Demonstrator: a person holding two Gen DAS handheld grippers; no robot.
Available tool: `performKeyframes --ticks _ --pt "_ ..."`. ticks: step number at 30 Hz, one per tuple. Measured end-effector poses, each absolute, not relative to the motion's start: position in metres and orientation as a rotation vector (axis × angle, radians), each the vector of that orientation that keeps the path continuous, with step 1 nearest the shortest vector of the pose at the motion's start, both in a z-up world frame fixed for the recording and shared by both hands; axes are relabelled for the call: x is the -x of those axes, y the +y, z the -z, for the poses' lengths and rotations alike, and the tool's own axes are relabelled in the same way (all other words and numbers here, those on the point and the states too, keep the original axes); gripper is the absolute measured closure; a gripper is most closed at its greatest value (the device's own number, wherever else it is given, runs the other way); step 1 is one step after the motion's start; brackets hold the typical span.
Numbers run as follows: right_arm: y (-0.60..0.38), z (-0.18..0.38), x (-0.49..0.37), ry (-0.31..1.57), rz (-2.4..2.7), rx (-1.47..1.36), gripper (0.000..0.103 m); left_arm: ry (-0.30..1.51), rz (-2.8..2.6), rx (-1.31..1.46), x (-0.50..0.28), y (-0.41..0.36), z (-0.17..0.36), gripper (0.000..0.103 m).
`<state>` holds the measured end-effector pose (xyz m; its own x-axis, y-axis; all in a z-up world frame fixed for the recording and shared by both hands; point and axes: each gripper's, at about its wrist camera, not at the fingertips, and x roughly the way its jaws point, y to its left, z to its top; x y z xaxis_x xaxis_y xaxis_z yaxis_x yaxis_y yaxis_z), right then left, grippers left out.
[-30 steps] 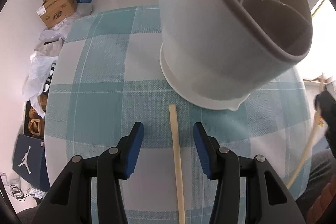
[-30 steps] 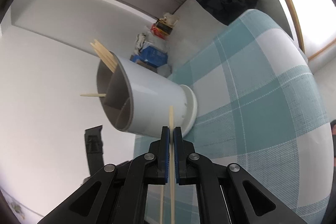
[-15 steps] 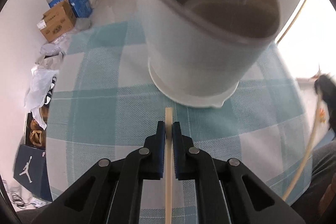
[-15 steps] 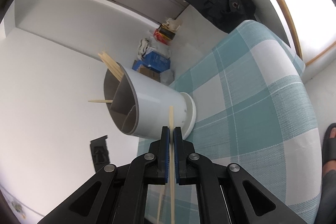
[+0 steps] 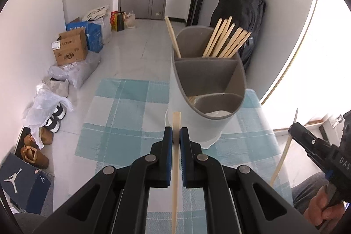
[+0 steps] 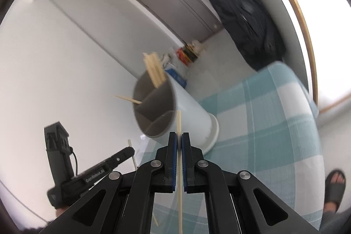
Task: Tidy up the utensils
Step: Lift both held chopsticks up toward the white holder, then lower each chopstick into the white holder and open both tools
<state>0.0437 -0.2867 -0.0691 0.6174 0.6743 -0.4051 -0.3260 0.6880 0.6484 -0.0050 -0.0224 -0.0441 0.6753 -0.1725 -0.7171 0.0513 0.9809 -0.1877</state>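
A white utensil holder (image 5: 197, 124) with grey divided compartments stands on the checked tablecloth (image 5: 122, 124); it also shows in the right wrist view (image 6: 193, 115). Several wooden chopsticks (image 5: 223, 38) stand in its far compartment. My left gripper (image 5: 176, 132) is shut on a wooden chopstick (image 5: 175, 168), held above the cloth just short of the holder. My right gripper (image 6: 179, 137) is shut on another chopstick (image 6: 179, 168), to the right of the holder; it shows in the left wrist view (image 5: 294, 129) too.
The floor beyond the table holds cardboard boxes (image 5: 70, 49), plastic bags (image 5: 48, 104) and shoes (image 5: 33, 146). A dark jacket (image 5: 241, 14) hangs behind the holder. A sandalled foot (image 6: 334, 188) is beside the table on the right.
My left gripper closed on the chopstick lying on the cloth and lifted it, pulling up and back from the holder. My right gripper kept its chopstick and shifted a little.
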Motion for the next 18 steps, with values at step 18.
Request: performKeyframes --ticks 18 --pt "-0.249 0.014 -0.027 0.536 -0.618 -0.380 0.100 0.759 0.256 0.160 0.017 -0.020 0.012 0.101"
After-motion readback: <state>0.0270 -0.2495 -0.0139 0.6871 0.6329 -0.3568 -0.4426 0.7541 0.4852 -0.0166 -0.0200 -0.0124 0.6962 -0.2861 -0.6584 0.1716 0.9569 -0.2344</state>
